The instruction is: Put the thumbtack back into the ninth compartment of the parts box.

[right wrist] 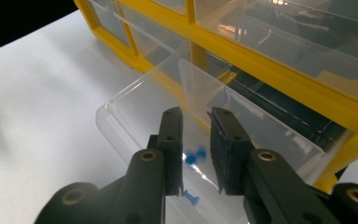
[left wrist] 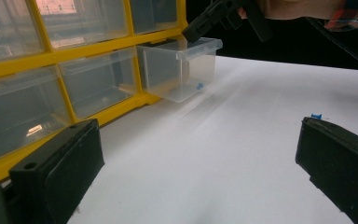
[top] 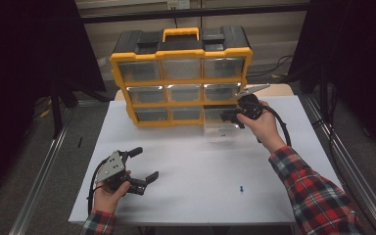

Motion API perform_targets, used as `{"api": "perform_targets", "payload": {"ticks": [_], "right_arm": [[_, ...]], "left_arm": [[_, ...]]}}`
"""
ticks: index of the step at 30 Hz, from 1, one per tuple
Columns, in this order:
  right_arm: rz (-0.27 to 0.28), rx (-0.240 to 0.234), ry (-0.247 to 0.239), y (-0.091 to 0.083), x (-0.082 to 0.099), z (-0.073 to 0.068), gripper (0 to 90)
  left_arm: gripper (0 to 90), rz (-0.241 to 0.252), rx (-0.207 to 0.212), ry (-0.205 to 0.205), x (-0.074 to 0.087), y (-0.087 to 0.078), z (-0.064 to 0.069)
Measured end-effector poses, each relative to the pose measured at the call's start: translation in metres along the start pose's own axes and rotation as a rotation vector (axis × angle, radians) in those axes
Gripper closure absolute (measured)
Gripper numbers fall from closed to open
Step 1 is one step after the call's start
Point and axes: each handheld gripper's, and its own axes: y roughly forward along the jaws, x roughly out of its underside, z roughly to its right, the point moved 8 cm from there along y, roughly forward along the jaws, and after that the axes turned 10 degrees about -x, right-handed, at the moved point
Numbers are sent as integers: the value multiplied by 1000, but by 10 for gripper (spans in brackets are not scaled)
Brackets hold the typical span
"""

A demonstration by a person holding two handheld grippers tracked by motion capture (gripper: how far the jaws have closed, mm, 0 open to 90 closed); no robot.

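Nearest to where I stand, the person's left gripper rests low over the white table, held in a hand with a plaid cuff, its two black jaws spread wide apart with nothing between them. From its own camera those jaws frame bare tabletop, and a small blue pin lies on the table just behind the right-hand jaw; from above the same blue pin sits alone, well apart from both grippers.

Farther back stands a yellow-and-black organizer with three rows of clear drawers and a yellow carry handle on top. Its bottom-right drawer is pulled out toward the person, still partly in its slot. The left gripper's camera shows the drawer sticking out of the frame, with a blue speck low inside it.

At that drawer is the right gripper, held in the other hand, plaid sleeve reaching across the table. Looking along its jaws, the right gripper hangs above the open drawer, jaws standing a narrow gap apart and holding nothing. Below them, inside the drawer, lie blue pushpins, one visible through the gap and another by the left jaw's tip; the pads do not touch them
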Motion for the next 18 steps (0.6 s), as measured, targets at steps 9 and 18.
{"api": "perform_targets", "payload": {"ticks": [9, 18], "right_arm": [[12, -16, -22, -6, 0, -5, 626], [26, -63, -49, -16, 8, -21, 464]], "left_arm": [[6, -24, -40, 29, 1, -2, -3], [5, -16, -38, 8, 1, -1, -2]]}}
